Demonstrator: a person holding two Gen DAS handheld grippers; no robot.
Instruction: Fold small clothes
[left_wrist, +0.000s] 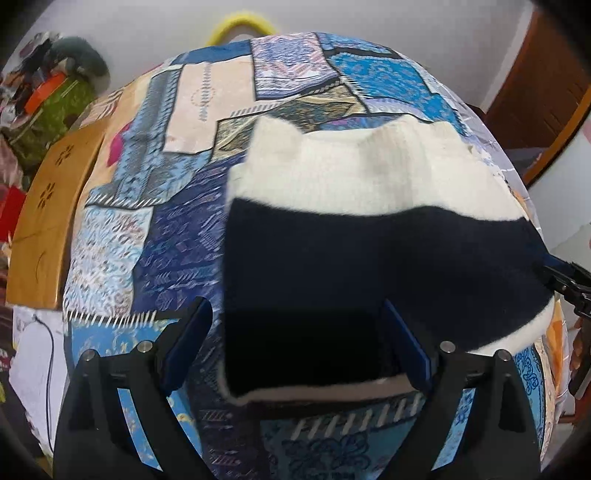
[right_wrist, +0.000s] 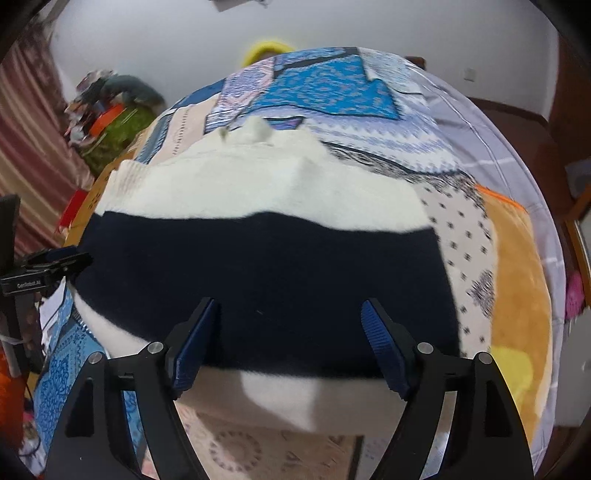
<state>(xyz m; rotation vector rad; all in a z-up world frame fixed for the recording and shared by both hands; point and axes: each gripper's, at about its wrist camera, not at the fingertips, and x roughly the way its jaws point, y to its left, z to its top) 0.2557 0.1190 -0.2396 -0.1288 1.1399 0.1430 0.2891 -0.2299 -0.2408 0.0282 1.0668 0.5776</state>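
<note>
Both my jaws stand wide, holding nothing. Garment (right_wrist: 266, 273) lies partly folded on the patchwork bedspread (left_wrist: 177, 229); further folds appear outstanding.

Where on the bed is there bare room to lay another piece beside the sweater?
Bare patchwork bedspread lies left of the cream-and-navy knitted sweater, up to the wooden board. Beyond its cream top is more bare cover. Crowded: the near edge, where both open tongs hover.

Bed with blue patchwork-print cover (left_wrist: 177, 236), cream-and-navy knit garment (right_wrist: 266, 266) lying on it (edges rumpled), orange blanket (right_wrist: 517, 280) beside.
</note>
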